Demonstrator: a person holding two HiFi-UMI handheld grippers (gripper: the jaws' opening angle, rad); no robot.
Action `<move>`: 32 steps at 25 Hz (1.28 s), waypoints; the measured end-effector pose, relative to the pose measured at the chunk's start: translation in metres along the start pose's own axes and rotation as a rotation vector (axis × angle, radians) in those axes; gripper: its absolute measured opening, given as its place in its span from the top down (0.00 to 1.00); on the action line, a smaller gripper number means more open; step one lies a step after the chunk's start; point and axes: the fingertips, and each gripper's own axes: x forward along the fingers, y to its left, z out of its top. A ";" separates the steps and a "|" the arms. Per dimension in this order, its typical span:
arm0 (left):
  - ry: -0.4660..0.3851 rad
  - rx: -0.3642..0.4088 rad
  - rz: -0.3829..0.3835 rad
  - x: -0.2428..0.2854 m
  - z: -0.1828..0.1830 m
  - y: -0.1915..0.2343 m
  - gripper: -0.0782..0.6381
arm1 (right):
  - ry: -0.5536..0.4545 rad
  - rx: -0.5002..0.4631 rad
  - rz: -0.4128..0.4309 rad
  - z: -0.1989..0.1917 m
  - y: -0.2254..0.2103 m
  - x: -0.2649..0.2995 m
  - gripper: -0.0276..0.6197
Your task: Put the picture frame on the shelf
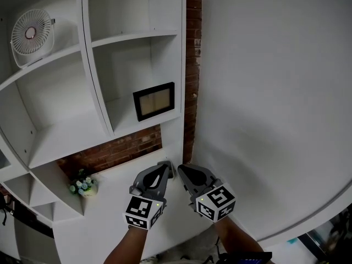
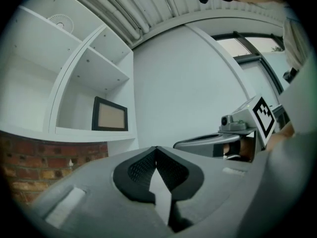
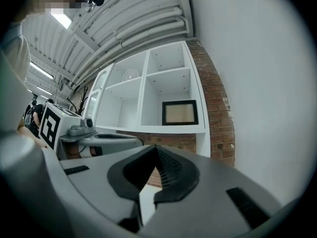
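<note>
As the picture frame (image 1: 154,100) is already standing upright in the lower right compartment of the shelf (image 1: 92,65), the left gripper (image 1: 164,168) and right gripper (image 1: 185,170) are hovering side by side below it, fingers closed together, holding nothing.

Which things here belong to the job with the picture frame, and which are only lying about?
Job: picture frame, standing in the shelf; left gripper and right gripper, jaws shut, empty.
Lying about: fan; flowers; brick wall.
</note>
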 end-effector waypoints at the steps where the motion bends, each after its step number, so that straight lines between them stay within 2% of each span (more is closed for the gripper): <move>1: 0.002 -0.010 -0.001 0.000 -0.004 -0.001 0.88 | 0.006 0.006 -0.002 -0.005 0.000 0.000 0.93; 7: 0.016 -0.050 -0.009 -0.003 -0.029 -0.010 0.88 | 0.027 0.027 0.002 -0.032 0.002 -0.006 0.93; 12: 0.014 -0.060 -0.016 -0.006 -0.036 -0.016 0.88 | -0.001 0.051 0.012 -0.037 0.008 -0.010 0.93; 19: -0.052 -0.079 -0.029 -0.016 -0.036 -0.023 0.88 | -0.026 0.109 0.000 -0.047 0.008 -0.017 0.93; 26: -0.033 -0.101 -0.029 -0.020 -0.054 -0.029 0.88 | -0.050 0.143 -0.002 -0.051 0.008 -0.026 0.93; 32: -0.038 -0.104 -0.024 -0.020 -0.053 -0.026 0.88 | -0.038 0.122 0.001 -0.052 0.011 -0.025 0.93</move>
